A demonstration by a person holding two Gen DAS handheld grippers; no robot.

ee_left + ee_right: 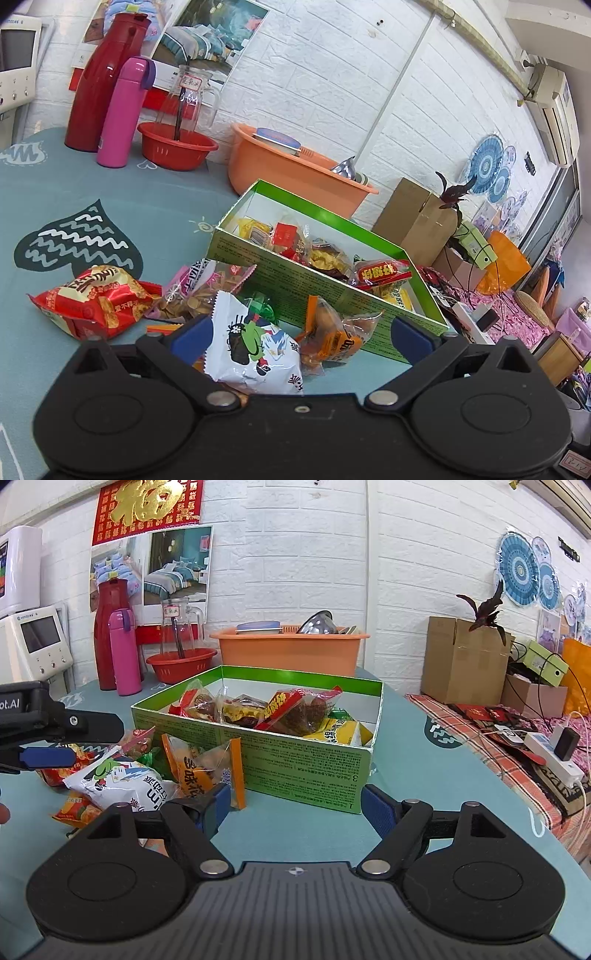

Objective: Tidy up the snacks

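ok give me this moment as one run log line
left tongs: open over white packet | right tongs: open, empty | green box: partly filled | loose snacks beside box

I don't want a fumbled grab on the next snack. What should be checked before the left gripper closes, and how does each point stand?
1. Left gripper open: ok, jaws stand wide apart.
2. Target between the fingers: ok, the white snack bag lies between them.
3. Single item in the grasp: not ok, the orange snack packet also sits between the fingers.
4. Room in the green box: ok, bare floor shows at its right corner.
5. Right gripper clear of the way: ok, open and empty, beside the pile.
6. Fingers low enough to grip: cannot tell.
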